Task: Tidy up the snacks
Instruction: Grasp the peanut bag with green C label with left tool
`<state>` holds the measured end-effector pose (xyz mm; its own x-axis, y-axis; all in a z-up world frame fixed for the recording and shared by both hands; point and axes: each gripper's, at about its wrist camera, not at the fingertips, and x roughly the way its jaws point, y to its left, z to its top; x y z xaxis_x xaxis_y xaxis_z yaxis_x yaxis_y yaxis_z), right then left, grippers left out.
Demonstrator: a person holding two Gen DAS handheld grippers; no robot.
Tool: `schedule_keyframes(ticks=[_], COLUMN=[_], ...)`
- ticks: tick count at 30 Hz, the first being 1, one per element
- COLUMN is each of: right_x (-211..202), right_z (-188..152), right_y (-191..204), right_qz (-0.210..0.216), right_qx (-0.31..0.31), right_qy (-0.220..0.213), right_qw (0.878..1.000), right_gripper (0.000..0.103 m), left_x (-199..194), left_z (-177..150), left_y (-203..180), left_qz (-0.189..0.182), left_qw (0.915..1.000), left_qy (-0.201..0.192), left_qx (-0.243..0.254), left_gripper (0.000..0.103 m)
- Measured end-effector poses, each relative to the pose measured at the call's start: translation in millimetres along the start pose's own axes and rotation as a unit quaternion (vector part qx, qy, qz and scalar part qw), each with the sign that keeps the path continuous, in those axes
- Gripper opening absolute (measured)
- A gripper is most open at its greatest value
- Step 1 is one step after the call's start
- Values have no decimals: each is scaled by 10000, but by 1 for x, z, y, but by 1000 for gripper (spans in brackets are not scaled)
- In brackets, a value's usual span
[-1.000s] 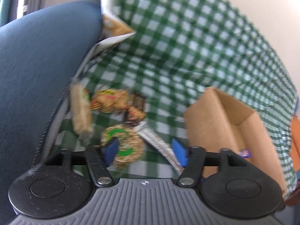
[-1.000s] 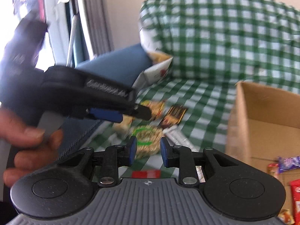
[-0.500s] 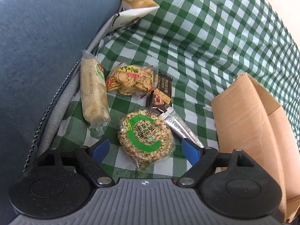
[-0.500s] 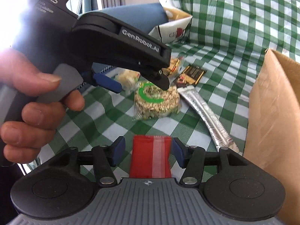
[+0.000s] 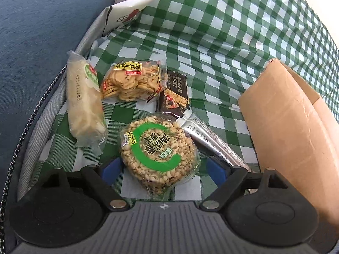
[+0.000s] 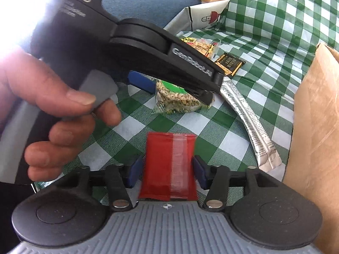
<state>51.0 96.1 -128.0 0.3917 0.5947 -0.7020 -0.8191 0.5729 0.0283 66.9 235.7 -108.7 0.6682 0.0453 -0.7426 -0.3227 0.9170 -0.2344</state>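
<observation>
Cardboard box (image 5: 292, 139) walls right; blue cushion (image 5: 38, 42) crowds left; bare cloth (image 5: 211, 48) beyond snacks.

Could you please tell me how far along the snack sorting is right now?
Nothing visibly finished here; the cardboard box interior is hidden. In hand: the left gripper straddles the puffed-grain cake; the right gripper is closing around the red packet. Left: cracker bag, long wafer pack, dark bar, silver sticks.

Black claw (image 6: 167, 172); blue pads (image 6: 134, 173); ribbed grey housing.
</observation>
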Motion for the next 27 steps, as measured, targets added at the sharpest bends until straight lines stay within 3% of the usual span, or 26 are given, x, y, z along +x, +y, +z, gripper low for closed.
schedule_keyframes(ticks=[8, 14, 19, 27], right_x=[-9, -11, -16, -33], right_z=[0, -2, -5, -16], right_y=[-5, -5, -4, 5], right_qz=[-283, -270, -272, -285], right_qx=[-107, -139, -155, -171], right_qy=[-190, -168, -114, -64], right_qw=[9994, 9994, 9994, 9994], right_gripper=[45, 45, 45, 45], left_x=[5, 2, -11, -54], left_z=[1, -1, -7, -24], left_y=[-9, -12, -10, 4], left_qz=[180, 346, 438, 60], left_qw=[9995, 9982, 9974, 9998], left_qy=[-101, -238, -303, -198], left_qx=[219, 434, 489, -7], left_gripper=[89, 81, 80, 80])
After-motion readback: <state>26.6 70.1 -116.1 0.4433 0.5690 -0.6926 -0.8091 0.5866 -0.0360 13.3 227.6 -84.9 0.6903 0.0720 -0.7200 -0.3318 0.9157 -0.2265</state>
